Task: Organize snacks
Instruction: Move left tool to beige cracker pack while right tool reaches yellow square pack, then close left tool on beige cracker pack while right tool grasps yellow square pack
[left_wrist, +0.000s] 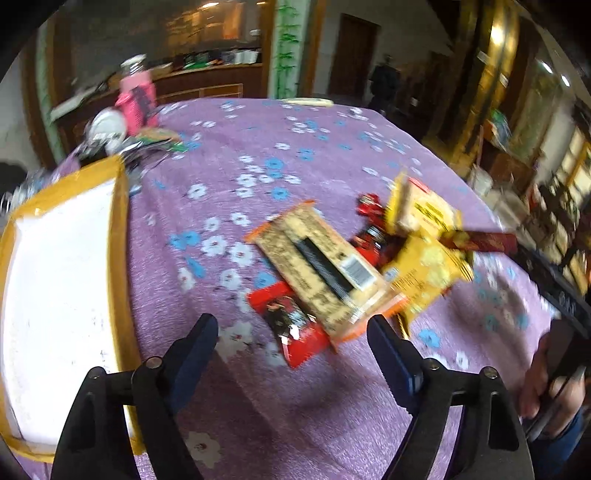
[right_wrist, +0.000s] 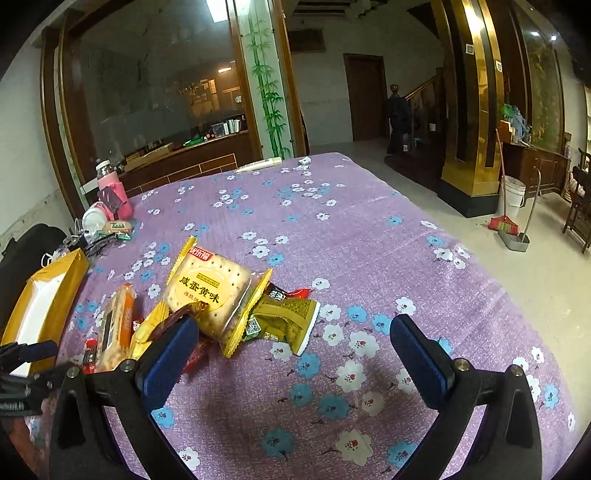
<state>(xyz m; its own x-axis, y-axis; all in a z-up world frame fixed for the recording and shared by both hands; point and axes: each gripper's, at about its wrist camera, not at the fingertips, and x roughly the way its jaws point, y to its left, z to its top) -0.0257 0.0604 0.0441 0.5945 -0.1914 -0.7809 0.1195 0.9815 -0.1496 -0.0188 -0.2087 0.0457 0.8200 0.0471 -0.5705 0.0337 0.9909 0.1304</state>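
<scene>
Presently, both tools, the left tool (left_wrist: 291, 343) and the right tool (right_wrist: 293, 341), are held released above the worktop (right_wrist: 369, 236), nothing between their fingers. The snack packets (right_wrist: 207, 295) are heaped mid-cloth, near the yellow-edged box (left_wrist: 62, 295) at the left.

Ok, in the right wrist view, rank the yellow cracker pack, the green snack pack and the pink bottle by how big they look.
1. Yellow cracker pack, clearly largest.
2. Green snack pack.
3. Pink bottle, but it stands much farther from the camera, so its true size against the green pack is unsure.
</scene>
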